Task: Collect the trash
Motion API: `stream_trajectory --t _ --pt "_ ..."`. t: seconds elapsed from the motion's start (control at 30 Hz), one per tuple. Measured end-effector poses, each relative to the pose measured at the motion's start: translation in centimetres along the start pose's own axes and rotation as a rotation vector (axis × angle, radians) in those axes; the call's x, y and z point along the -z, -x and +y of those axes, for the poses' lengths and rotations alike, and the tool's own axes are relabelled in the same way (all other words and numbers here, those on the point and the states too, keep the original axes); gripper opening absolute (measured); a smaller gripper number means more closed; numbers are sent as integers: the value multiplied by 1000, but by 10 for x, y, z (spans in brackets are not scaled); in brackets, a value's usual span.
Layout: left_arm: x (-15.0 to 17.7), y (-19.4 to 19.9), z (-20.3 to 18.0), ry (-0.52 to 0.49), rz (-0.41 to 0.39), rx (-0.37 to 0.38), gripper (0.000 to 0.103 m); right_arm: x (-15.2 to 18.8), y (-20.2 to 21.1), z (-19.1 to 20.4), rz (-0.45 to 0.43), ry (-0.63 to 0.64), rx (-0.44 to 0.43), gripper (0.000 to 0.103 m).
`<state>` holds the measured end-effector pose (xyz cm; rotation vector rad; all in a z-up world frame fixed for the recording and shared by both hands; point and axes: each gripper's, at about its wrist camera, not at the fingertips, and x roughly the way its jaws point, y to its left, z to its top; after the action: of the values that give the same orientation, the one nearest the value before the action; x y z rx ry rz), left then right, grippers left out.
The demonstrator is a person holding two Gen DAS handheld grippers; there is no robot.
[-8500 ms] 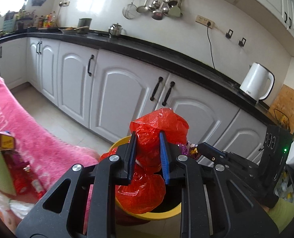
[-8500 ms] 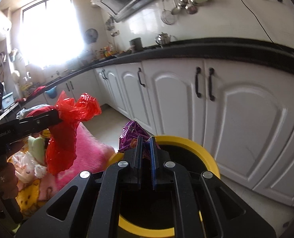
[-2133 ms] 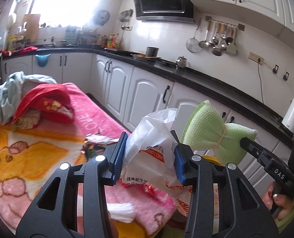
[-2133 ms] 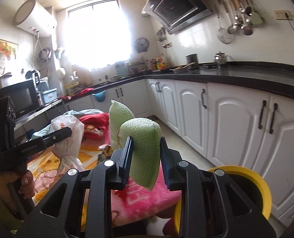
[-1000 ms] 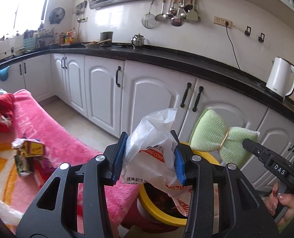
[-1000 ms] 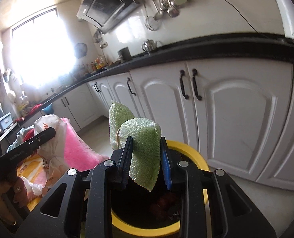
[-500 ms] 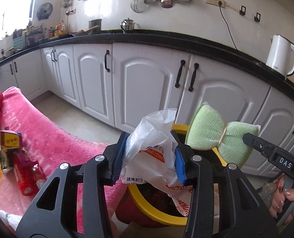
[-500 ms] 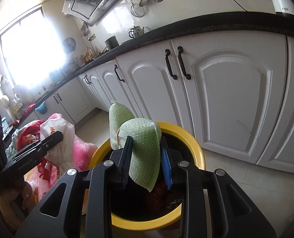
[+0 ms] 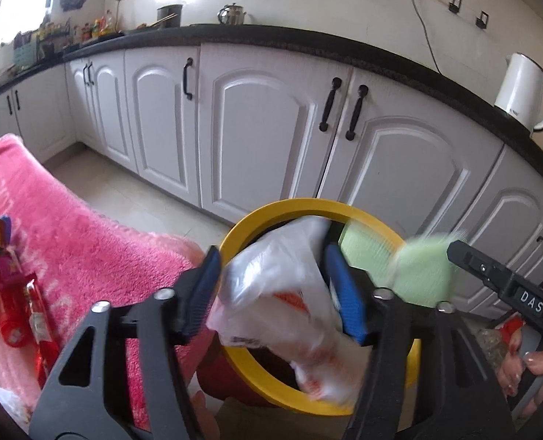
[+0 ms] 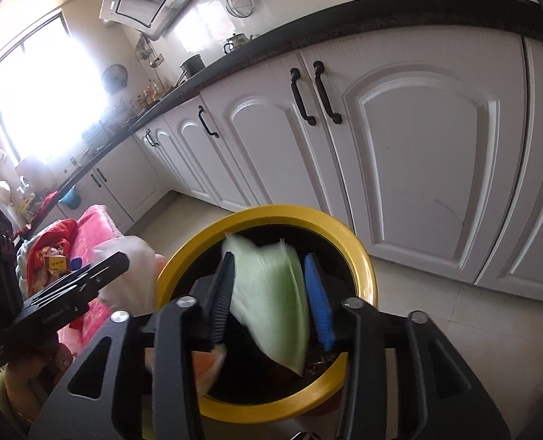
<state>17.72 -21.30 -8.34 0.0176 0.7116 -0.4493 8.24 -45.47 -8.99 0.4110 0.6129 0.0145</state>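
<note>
Trash goes into the yellow bin (image 9: 257, 220) right under both grippers, and I judge this the drop step. My left gripper (image 9: 271, 289) has its jaws spread, the white bag (image 9: 271, 293) blurred and slipping between them over the bin mouth. My right gripper (image 10: 268, 293) is parted too, the green sponge (image 10: 271, 289) smeared, seemingly falling. Next I'd pull clear and go for the wrappers (image 9: 14, 315) on the pink blanket (image 9: 88, 242). Bin contents are too dark to read.
</note>
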Motion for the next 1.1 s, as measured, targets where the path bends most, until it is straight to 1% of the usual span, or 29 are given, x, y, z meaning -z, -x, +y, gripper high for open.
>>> stream_trajectory --t 0.07,0.13,0.2,0.23,0.27,0.47,0.63,0.87,1.1 --pt "0 4 4 20 -4 -5 63 -1 0 -1 -3 -5 6 45" --pt "-2 10 9 44 -11 -1 79 -2 1 -1 -9 -10 8 47" --pt "-3 22 15 62 -35 1 85 -3 3 2 -19 -4 0 47" --pt "-4 28 17 65 -50 -11 87 -3 5 4 -24 3 -4 49" --pt "-5 32 17 66 -61 -18 92 -4 6 8 -31 16 -10 49" --pt "-8 57 23 64 -116 -40 92 -6 12 25 -53 66 -29 54" --pt "-7 71 30 71 -139 -55 92 -7 19 34 -73 87 -37 58" --pt "-11 98 49 111 -197 -82 92 -10 25 57 -86 132 -80 61" --pt "-12 124 69 161 -249 -114 92 -12 29 87 -95 205 -118 65"
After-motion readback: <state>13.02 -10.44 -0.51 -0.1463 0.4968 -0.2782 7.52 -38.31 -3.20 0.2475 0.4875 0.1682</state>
